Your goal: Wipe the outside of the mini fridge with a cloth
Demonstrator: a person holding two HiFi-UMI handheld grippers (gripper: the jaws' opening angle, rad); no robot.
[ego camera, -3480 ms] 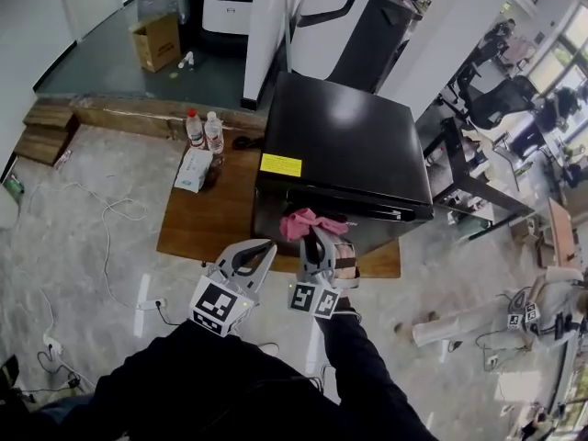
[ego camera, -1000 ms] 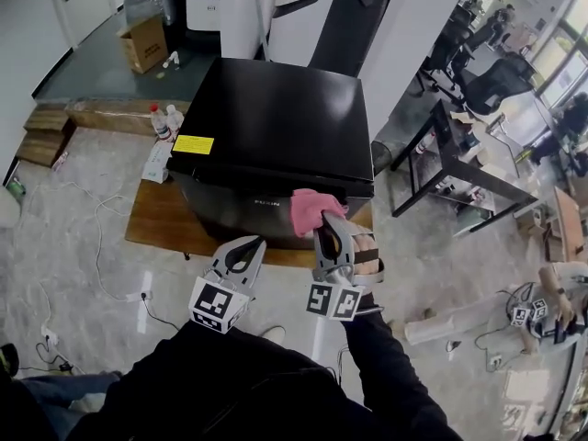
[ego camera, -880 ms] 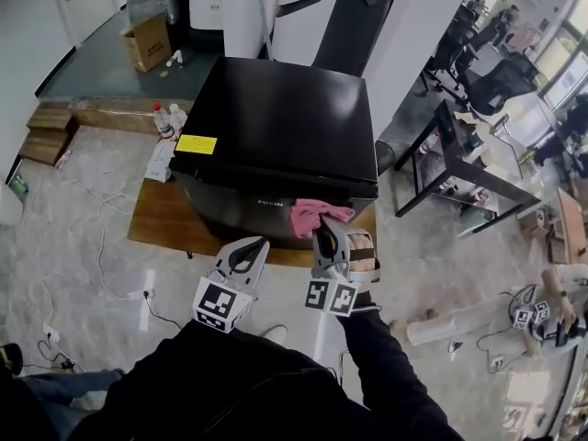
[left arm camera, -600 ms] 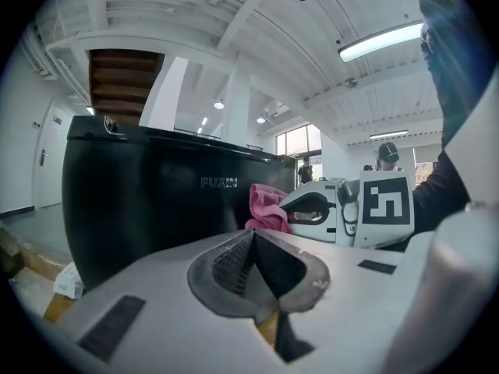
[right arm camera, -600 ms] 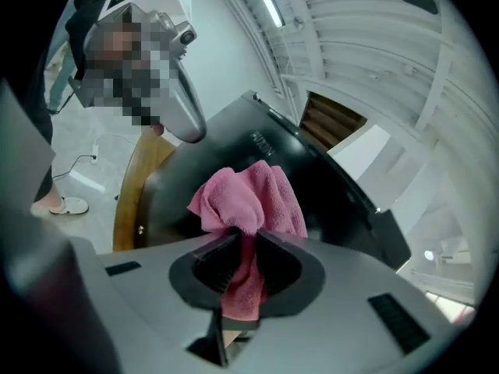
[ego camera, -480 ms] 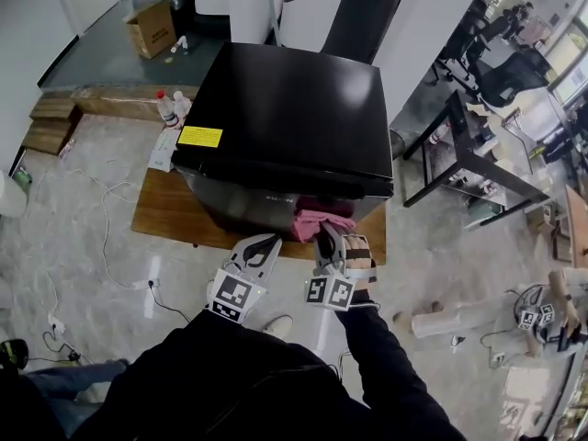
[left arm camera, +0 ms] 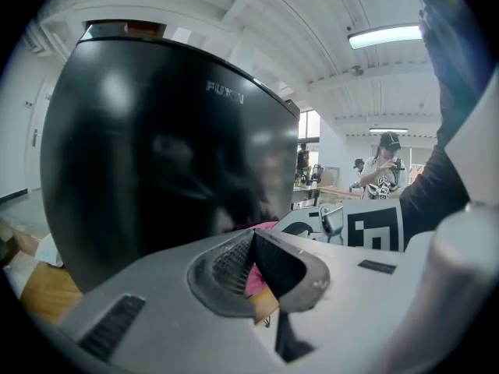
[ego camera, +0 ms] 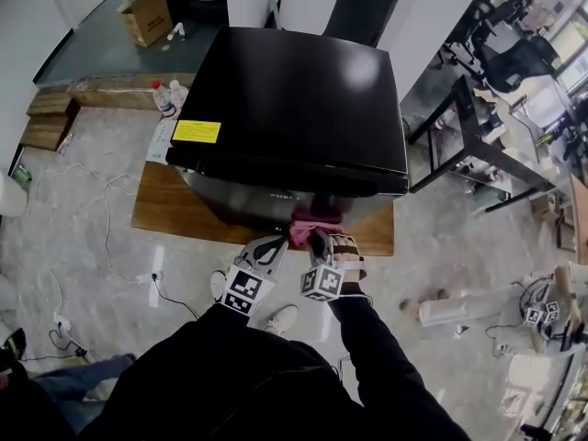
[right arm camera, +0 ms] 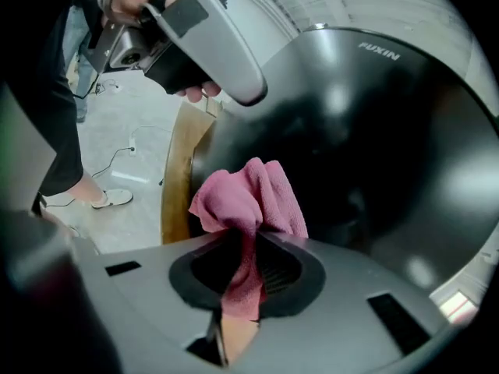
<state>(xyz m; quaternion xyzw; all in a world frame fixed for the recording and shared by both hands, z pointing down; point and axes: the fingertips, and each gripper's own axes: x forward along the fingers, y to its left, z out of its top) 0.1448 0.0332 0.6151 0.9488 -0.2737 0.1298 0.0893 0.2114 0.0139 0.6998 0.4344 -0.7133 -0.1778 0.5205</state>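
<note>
**Front-face wipe, low on the door: right gripper carries the cloth**

Step in hand, as I judge it: wiping the front face of the mini fridge [ego camera: 303, 90], below its top edge.

Technique notes:
- Lead with the bunched end of the cloth [right arm camera: 249, 197] that stands ahead of the jaws. Only fabric should meet the glossy black panel, never the jaw tips.
- Press enough to flatten the bunch against the door, then run overlapping strokes across the face.
- The finish shows reflections plainly, so streaks will likely show too. Check each pass against the glare.

Jaws:
- Your right gripper [right arm camera: 249, 267] is clamped on the cloth. A strip runs down between the pads and the loose bulk sits just beyond the tips, close in front of the door. I cannot confirm contact with the panel from these views.
- Your left gripper [left arm camera: 253, 263] has its jaws closed tip to tip with nothing between them. It faces the fridge front, just beside the right gripper, and touches nothing.
</note>
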